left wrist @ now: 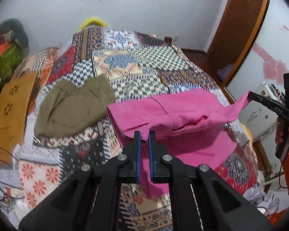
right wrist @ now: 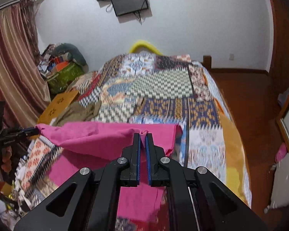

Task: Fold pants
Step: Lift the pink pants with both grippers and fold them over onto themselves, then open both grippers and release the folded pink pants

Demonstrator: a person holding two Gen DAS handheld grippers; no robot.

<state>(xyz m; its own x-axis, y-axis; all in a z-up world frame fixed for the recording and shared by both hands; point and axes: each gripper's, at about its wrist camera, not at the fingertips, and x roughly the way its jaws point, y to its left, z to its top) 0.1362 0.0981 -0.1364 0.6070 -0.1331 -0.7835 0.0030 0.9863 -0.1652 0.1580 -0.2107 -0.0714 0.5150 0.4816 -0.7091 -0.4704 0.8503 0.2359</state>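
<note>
The pink pants (left wrist: pixel 169 113) hang stretched above the patchwork bedspread (left wrist: pixel 144 63), partly folded over themselves. My left gripper (left wrist: pixel 144 134) is shut on the near edge of the pants. My right gripper (left wrist: pixel 249 94) shows at the right of the left wrist view, pinching the other corner. In the right wrist view my right gripper (right wrist: pixel 143 134) is shut on a bunched edge of the pants (right wrist: pixel 106 134), and my left gripper (right wrist: pixel 33 130) holds the far left corner. The lower part of the pants droops to the bed under both grippers.
Olive-green pants (left wrist: pixel 75 105) lie folded on the bed to the left, next to a mustard-yellow garment (left wrist: pixel 11 105). A pile of bags and clothes (right wrist: pixel 63 67) sits by the curtain (right wrist: pixel 13 67). The wooden floor (right wrist: pixel 250 105) and a door lie to the right of the bed.
</note>
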